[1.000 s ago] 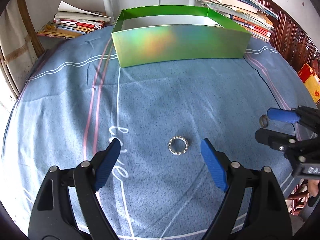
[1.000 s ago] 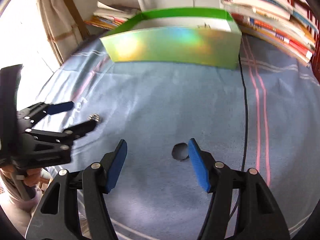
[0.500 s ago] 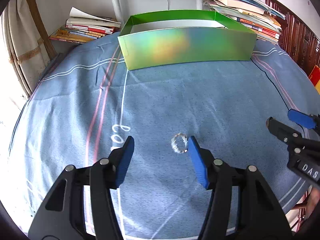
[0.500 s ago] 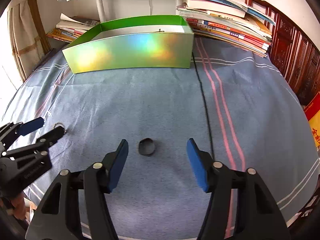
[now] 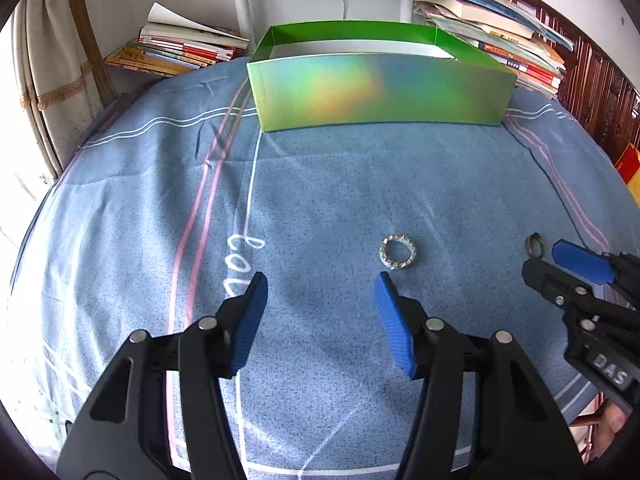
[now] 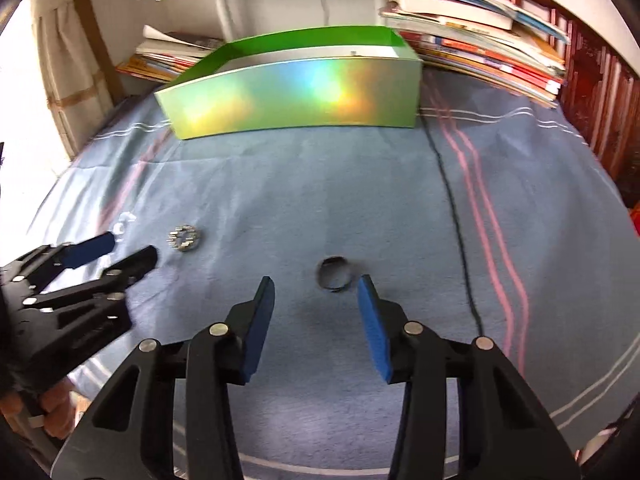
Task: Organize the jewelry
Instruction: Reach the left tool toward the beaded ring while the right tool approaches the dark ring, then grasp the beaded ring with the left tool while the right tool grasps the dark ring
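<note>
Low centre of the right view, the right gripper (image 6: 316, 304), empty and closing, has the dark ring (image 6: 335, 279) just past its tips; it may skid away. The left gripper (image 5: 318, 300), unclenched, trails the beaded ring (image 5: 397, 251).

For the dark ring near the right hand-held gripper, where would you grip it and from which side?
The dark ring lies nearly flat on the cloth, hole up. Grip across its outer band, coming steeply from above, one finger on each side. The right hand-held gripper, jaws closing, hasn't touched it.
</note>
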The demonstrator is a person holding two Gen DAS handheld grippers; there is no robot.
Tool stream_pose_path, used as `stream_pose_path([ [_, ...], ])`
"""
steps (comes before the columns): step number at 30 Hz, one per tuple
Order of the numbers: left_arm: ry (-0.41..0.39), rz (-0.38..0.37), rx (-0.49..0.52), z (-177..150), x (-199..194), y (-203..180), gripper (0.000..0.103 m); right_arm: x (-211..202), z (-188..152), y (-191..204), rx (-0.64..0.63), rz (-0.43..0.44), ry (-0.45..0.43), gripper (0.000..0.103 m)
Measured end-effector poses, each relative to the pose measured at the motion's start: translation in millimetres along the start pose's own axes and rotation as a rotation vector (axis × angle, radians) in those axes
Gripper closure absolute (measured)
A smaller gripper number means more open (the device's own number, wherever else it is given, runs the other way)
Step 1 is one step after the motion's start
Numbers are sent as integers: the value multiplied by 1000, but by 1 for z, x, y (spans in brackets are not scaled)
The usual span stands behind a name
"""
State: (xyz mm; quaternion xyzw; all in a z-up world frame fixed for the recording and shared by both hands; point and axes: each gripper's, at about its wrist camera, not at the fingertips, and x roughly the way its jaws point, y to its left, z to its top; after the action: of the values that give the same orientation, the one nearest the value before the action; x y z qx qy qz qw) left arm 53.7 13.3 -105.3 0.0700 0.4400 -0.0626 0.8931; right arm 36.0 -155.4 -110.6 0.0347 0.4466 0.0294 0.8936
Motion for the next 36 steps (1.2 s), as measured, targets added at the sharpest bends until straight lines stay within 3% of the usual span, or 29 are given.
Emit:
stream_pose_path([
  [11, -9, -69, 52, 13, 12, -29, 47, 3, -2, -3, -3, -9, -19, 58],
  [12, -3, -67, 52, 15, 16, -30, 50, 3, -3, -4, -1, -2, -22, 59],
  [14, -7, -84, 41, 16, 18, -29, 68, 2, -3, -7, 8, 17, -27, 59],
  [17, -7, -46, 18, 17, 19, -22, 74, 2, -2, -8, 16, 25, -32, 59],
  [22, 5, -42, -19, 13, 15, -5, 74, 5, -1, 4, -25, 4, -41, 59],
  [26, 6, -40, -36, 8, 12, 5, 74, 1, -4, 14, -41, 138, -29, 60],
  [30, 11, -53, -53, 6, 10, 12, 69, -4, -3, 13, -42, 88, -48, 60],
  [34, 10, -50, -43, 5, 9, 10, 54, 1, -1, 10, -33, 24, -35, 60],
  [36, 9, -47, -34, 5, 9, 7, 54, 4, -1, 10, -31, 16, -32, 59],
])
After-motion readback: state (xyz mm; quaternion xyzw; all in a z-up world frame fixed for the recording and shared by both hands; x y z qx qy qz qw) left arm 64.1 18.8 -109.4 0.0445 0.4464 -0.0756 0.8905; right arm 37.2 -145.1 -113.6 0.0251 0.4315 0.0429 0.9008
